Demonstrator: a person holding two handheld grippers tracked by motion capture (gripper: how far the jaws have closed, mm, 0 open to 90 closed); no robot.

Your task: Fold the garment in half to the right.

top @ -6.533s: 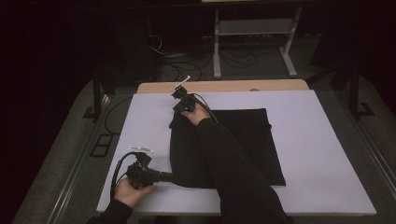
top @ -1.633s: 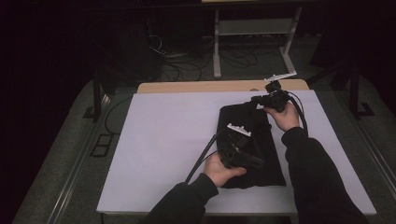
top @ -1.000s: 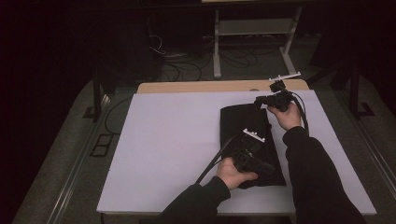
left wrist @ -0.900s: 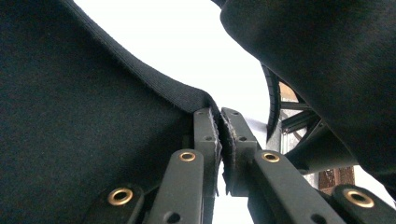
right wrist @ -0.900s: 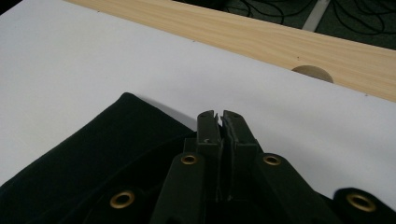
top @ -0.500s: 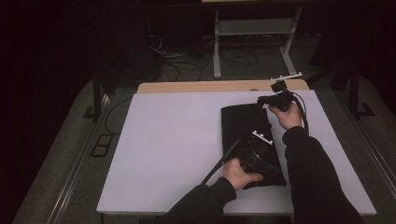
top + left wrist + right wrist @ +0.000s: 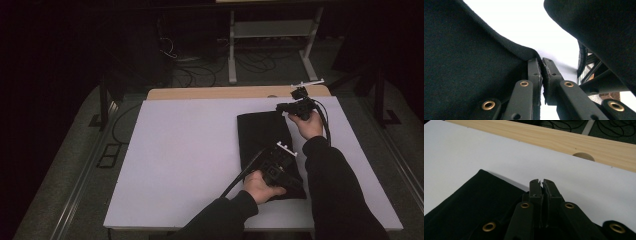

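A black cloth lies folded into a narrow strip on the right half of the white table. My left gripper sits low at the cloth's near right corner. In the left gripper view it is shut, with the cloth's edge pinched between its pads. My right gripper rests at the cloth's far right corner. The right gripper view shows it shut over the cloth's far edge.
A bare wooden strip runs along the table's far edge. Behind it are a metal stand and cables on the floor. The right sleeve hangs close above the left gripper. White surface stretches left of the cloth.
My left gripper has moved toward the near edge and sunk lower, taking the cloth's edge along with it. The right gripper has stayed put at the far corner.
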